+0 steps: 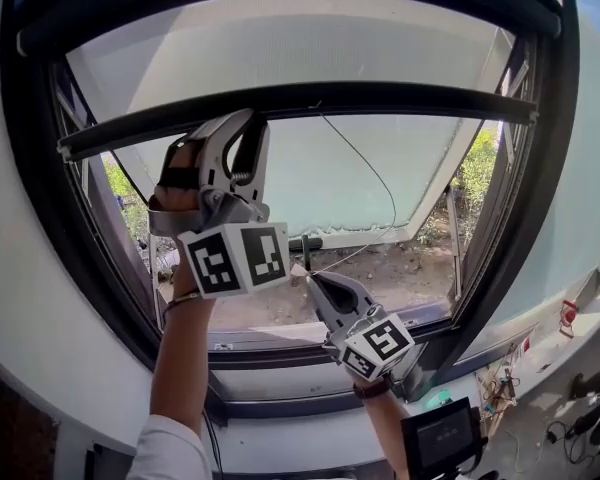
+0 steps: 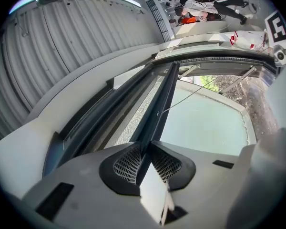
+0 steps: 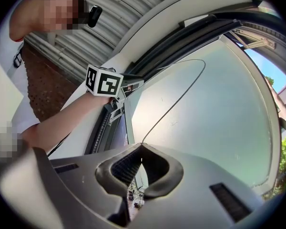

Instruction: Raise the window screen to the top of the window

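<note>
my left gripper (image 1: 238,128) is up at the window screen's dark bottom bar (image 1: 380,101), and its own view shows the jaws part-way closed and clamped on that bar (image 2: 164,97), which runs straight out from between the ribbed pads (image 2: 126,163). the gripper points upward, its marker cube facing me in the head view.

my right gripper (image 1: 308,268) sits lower and to the right of it, well below the bar. its jaws are pinched together on a thin cord (image 3: 176,101); the cord comes out right at the tips (image 3: 142,149), climbs across the pale pane and curves back in a loop. in the head view the same cord (image 1: 385,193) drops from the bar, bends near the pane's lower edge and comes back to the right gripper's tips.

the window screen (image 1: 280,43) is a pale sheet stretched between the dark housing at the top of the window frame (image 1: 520,218) and the bar, so the bar lies across the upper part of the opening, short of the top. below the bar, the frosted glass pane (image 1: 330,178) tilts outward, and past its edge i see bare ground (image 1: 400,268) and some greenery.
</note>
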`<state>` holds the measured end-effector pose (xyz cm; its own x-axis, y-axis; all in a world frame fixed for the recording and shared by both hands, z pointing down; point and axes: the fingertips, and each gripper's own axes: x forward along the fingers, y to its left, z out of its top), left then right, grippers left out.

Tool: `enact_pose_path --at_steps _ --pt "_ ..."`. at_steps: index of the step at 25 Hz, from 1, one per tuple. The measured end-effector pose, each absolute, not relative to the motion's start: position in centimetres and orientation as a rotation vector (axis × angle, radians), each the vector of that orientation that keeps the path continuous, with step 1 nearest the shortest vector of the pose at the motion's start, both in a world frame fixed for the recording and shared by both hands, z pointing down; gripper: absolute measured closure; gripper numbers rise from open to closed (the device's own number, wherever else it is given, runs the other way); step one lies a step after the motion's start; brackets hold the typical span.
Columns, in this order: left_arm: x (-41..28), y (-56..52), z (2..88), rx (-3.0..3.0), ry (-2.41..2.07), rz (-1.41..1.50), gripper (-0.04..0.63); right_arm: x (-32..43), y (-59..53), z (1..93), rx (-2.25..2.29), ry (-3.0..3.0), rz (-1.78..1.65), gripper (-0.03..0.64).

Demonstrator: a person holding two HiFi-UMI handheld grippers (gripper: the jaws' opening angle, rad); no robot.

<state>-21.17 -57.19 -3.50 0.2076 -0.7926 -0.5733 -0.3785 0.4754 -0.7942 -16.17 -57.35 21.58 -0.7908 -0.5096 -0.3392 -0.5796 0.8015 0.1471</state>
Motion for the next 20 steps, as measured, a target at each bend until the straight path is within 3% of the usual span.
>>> enact_pose_path --at_steps 20 --pt "-21.6 -56.6 -18.1 -1.028 1.341 -0.322 0.538 -15.5 -58.3 11.9 -0.871 2.625 0.622 0.614"
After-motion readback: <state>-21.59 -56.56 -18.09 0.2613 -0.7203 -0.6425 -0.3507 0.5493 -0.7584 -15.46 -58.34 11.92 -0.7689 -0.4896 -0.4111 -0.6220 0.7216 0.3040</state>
